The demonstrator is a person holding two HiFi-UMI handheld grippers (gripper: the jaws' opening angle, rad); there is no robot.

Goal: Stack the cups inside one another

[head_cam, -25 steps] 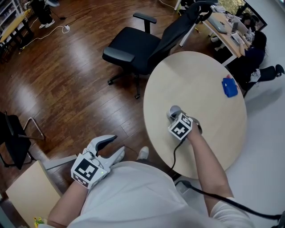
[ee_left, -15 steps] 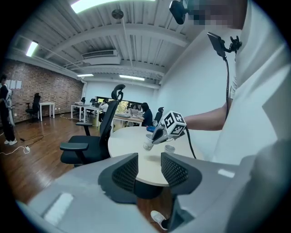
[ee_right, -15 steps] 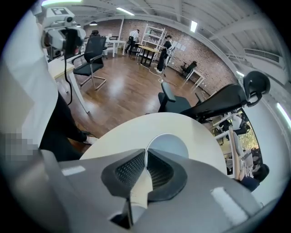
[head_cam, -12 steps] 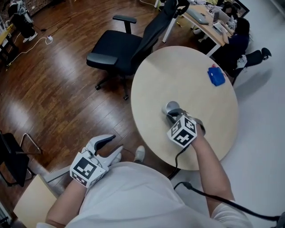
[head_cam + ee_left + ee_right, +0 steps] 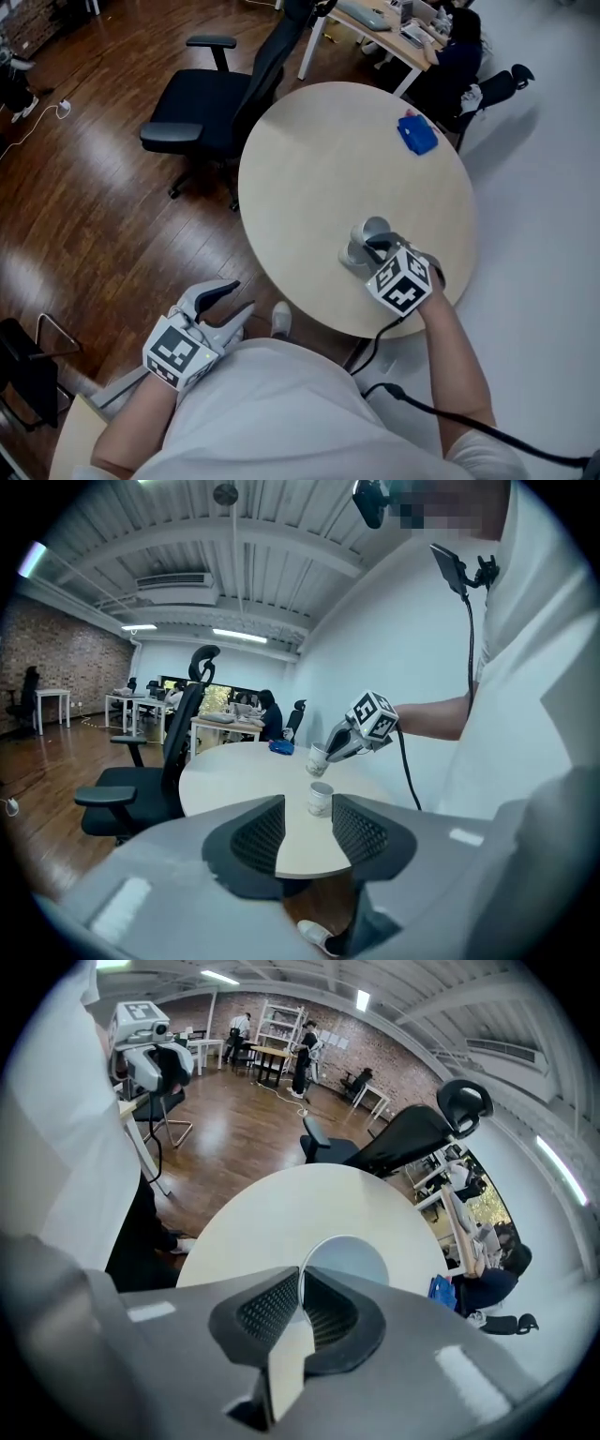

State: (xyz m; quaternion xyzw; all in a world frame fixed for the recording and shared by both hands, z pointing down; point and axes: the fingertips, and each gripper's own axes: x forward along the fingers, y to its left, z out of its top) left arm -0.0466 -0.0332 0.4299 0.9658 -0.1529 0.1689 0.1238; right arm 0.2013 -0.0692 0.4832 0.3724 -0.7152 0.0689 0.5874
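A pale cup [image 5: 375, 228] hangs tilted just above the round table [image 5: 309, 159], with my right gripper [image 5: 379, 247] shut on its wall. In the right gripper view the jaws [image 5: 300, 1283] pinch the rim, and the cup's mouth [image 5: 347, 1260] shows beyond them. A second cup [image 5: 353, 255] stands upright on the table right beneath the held one; the left gripper view shows the lifted cup [image 5: 317, 758] above the standing cup [image 5: 321, 799]. My left gripper [image 5: 225, 307] is off the table at my left side, open with nothing between its fingers.
A small blue object [image 5: 417, 134] lies near the table's far right edge. A black office chair [image 5: 202, 117] stands by the far left side of the table. A desk [image 5: 375, 17] with a seated person is behind. Wooden floor lies to the left.
My right gripper has risen with the cup in it, off the table and over the second cup. The left gripper has shifted slightly at my side, still open.
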